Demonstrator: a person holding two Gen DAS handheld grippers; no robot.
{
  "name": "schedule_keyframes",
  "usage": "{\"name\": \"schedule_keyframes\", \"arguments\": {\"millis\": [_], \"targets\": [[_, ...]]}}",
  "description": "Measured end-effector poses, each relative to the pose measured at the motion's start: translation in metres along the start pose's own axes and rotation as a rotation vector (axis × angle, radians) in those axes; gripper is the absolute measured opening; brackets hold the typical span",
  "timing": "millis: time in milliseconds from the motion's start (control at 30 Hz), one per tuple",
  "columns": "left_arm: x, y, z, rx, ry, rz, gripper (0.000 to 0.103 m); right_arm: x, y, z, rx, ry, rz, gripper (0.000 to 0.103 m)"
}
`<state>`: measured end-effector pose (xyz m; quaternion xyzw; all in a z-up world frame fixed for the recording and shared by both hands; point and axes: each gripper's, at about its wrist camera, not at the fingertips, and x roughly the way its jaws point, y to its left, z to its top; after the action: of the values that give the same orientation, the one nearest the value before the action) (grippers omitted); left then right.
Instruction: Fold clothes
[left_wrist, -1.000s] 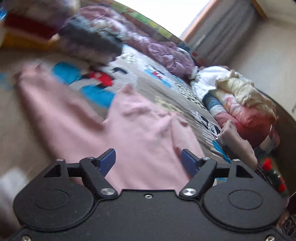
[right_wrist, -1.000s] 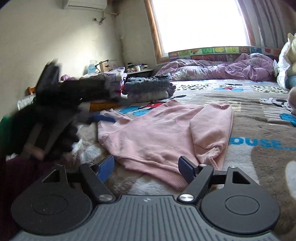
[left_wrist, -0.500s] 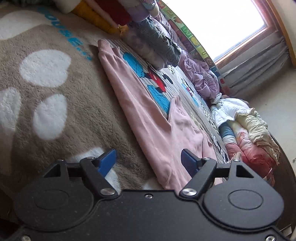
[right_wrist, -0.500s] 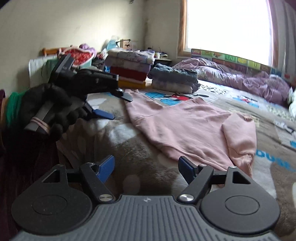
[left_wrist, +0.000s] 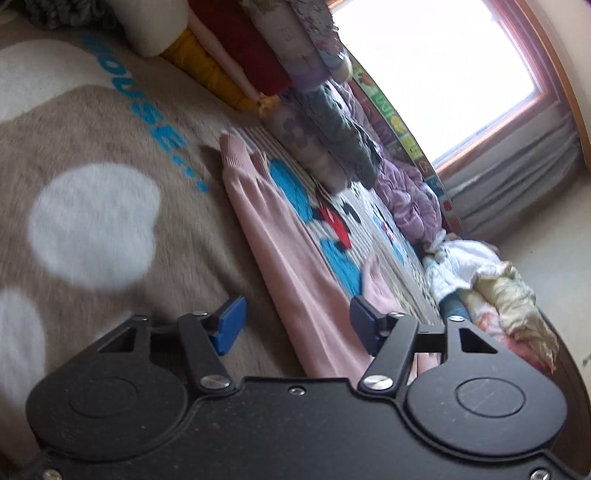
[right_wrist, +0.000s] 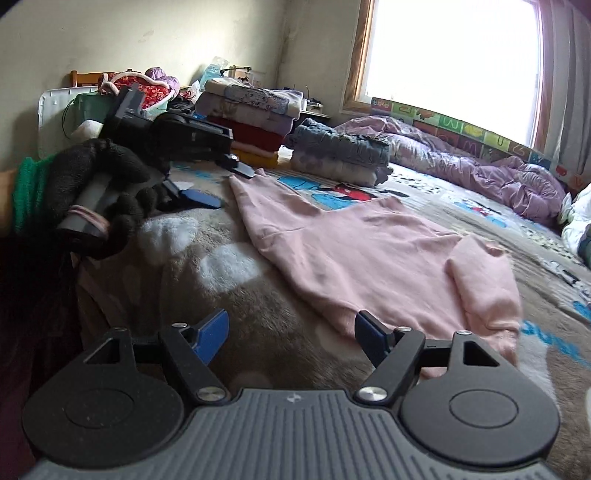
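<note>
A pink sweatshirt (right_wrist: 369, 254) lies flat on the bed blanket, one sleeve folded over its body at the right and the other sleeve stretched out to the far left. In the left wrist view the stretched sleeve (left_wrist: 280, 254) runs away from me to its ribbed cuff. My left gripper (left_wrist: 295, 321) is open and empty, low over the sleeve near the shoulder; it also shows in the right wrist view (right_wrist: 214, 184), held by a black-gloved hand. My right gripper (right_wrist: 291, 336) is open and empty, just in front of the sweatshirt's hem.
Stacks of folded clothes (right_wrist: 255, 114) and a folded grey pile (right_wrist: 340, 155) stand at the far side of the bed. A purple duvet (right_wrist: 480, 166) lies under the window. A heap of unfolded clothes (left_wrist: 491, 291) sits at the right. The brown paw-print blanket (left_wrist: 92, 221) covers the bed.
My left gripper has swung left and down from over the sweatshirt body to the outstretched sleeve. My right gripper has moved left and closer to the hem. Both stay open.
</note>
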<state>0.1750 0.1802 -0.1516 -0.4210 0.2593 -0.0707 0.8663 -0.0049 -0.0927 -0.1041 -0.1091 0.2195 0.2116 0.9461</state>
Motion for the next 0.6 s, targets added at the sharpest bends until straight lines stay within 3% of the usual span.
{"name": "schedule_keyframes", "arguments": {"millis": [133, 433, 500, 600], "targets": [[0.014, 0.009, 0.017, -0.034, -0.03, 0.007, 0.049, 0.009, 0.0, 0.0, 0.009, 0.016, 0.013, 0.074], [0.039, 0.019, 0.042, -0.109, -0.042, 0.013, 0.035, 0.015, -0.018, -0.004, 0.085, 0.042, -0.023, 0.074], [0.039, 0.016, 0.043, -0.103, -0.042, 0.003, 0.033, 0.014, -0.026, -0.006, 0.148, 0.036, -0.021, 0.074], [0.039, -0.001, 0.042, -0.036, -0.047, -0.01, 0.007, 0.012, -0.038, -0.008, 0.257, 0.025, -0.015, 0.073]]}}
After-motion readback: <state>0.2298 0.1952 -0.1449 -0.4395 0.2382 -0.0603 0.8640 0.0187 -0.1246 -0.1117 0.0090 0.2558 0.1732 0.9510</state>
